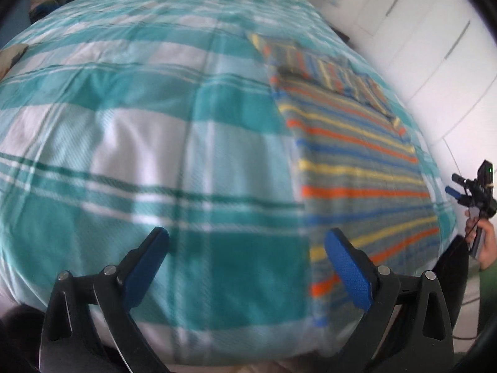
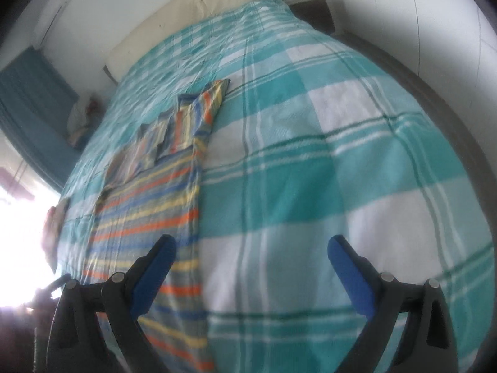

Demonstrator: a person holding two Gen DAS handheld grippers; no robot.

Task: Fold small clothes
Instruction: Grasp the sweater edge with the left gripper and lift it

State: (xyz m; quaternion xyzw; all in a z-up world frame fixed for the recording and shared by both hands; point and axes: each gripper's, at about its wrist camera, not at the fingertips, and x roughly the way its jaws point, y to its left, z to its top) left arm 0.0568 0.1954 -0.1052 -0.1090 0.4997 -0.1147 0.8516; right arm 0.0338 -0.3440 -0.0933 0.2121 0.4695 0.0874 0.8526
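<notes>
The left gripper [image 1: 247, 242] is spread wide and holds nothing, hovering over the teal checked bedspread [image 1: 139, 118]; the right gripper [image 2: 251, 250] is likewise spread and empty; the striped garment [image 1: 357, 168] lies flat on the bed, right of the left gripper and left of the right one, its far end folded over [image 2: 189, 118]; a cream headboard [image 2: 186, 15] stands far off.
</notes>
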